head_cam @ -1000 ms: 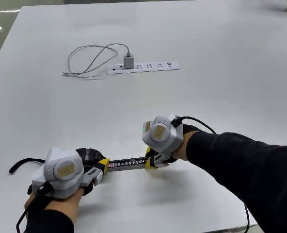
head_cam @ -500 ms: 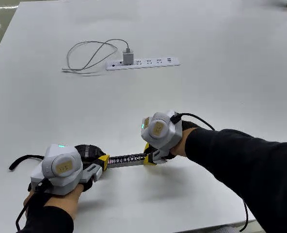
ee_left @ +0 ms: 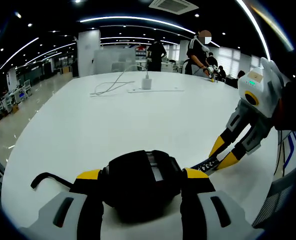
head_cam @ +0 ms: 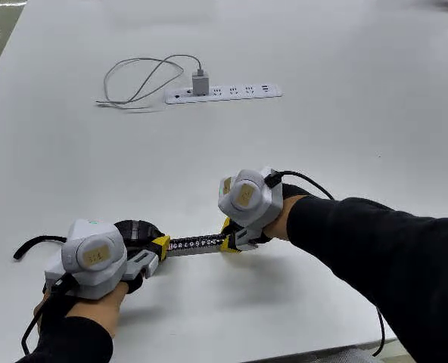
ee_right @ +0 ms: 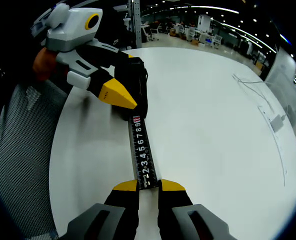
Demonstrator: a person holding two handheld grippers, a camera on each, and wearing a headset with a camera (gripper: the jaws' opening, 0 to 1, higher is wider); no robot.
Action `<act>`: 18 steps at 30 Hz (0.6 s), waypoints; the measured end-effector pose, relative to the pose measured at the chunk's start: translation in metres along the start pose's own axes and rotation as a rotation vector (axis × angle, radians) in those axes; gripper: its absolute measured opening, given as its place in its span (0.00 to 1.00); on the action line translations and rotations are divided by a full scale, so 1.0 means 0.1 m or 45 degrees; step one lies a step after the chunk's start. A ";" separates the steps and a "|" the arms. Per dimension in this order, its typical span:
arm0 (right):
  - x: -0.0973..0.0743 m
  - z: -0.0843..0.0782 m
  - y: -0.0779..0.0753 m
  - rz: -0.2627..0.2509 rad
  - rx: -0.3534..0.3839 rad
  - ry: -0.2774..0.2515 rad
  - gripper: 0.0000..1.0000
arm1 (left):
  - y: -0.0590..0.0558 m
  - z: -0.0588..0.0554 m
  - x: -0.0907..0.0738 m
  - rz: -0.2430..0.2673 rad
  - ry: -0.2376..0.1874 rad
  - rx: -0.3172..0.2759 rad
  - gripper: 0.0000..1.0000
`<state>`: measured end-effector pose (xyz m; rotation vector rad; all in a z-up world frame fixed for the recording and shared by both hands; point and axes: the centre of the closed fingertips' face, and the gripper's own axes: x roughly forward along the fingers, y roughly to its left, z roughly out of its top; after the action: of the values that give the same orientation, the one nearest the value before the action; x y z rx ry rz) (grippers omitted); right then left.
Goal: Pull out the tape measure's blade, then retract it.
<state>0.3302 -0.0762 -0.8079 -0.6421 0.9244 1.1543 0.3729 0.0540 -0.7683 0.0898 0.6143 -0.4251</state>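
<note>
Pulling the blade (ee_right: 140, 150) out, likely.
The left gripper (ee_left: 142, 175) clamps the tape measure case (ee_left: 138, 192); the right gripper (ee_right: 148, 186) pinches the blade tip; next, draw apart.

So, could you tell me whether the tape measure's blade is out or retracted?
Out, a short way: numbered blade spans from the case, held by the left gripper, to the right gripper.

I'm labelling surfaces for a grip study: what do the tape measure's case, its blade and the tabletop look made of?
Case: black, matte, probably rubbery plastic.
Blade: thin dark strip with white printed numerals, likely painted steel.
Tabletop: white, smooth, slight sheen, perhaps laminate.
</note>
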 end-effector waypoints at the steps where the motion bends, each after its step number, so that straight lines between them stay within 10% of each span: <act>1: 0.00 0.00 0.00 0.000 0.001 -0.001 0.10 | 0.00 0.00 0.00 0.000 0.000 0.000 0.58; 18: 0.05 0.05 0.02 0.030 0.013 -0.022 0.10 | -0.01 0.00 0.00 -0.004 0.000 0.004 0.58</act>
<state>0.3300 -0.0694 -0.8095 -0.6133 0.9248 1.1733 0.3728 0.0535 -0.7683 0.0922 0.6134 -0.4289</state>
